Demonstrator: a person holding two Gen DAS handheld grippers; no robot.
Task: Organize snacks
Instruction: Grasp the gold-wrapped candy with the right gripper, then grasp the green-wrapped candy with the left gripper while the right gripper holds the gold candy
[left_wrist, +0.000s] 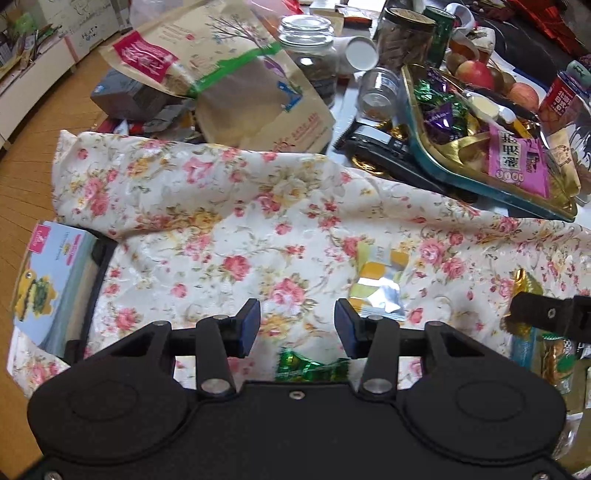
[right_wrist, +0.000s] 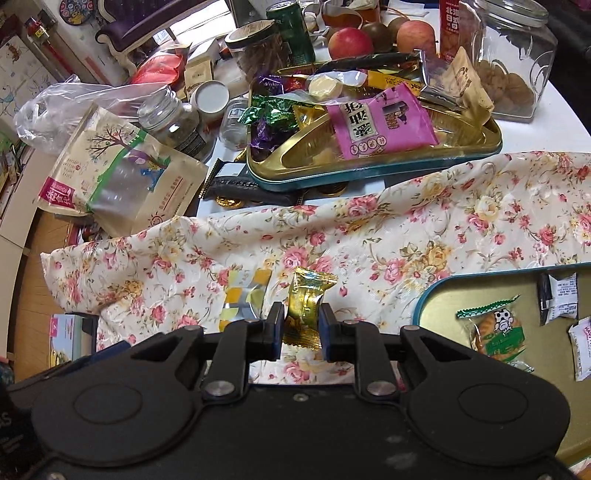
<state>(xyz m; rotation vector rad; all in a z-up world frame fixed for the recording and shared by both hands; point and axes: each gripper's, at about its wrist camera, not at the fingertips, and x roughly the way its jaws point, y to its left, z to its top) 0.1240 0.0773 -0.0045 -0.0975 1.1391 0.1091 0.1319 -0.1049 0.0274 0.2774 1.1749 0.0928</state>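
While pinched upright, gold-wrapped snack sits between right gripper pads.

Both the left gripper and the right gripper are matte black, with two round housings, angled link arms on silver rivets, small screws, and fingers faced with what look like dark blue pads.

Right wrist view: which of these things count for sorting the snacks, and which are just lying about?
For the job:
- gold-wrapped candy, clamped in the right gripper
- left gripper, open
- green candy
- yellow and silver packet
- cookie packet in the near tin
- far tin with the pink packet

Lying about:
- floral cloth
- apples
- green can
- glass jar
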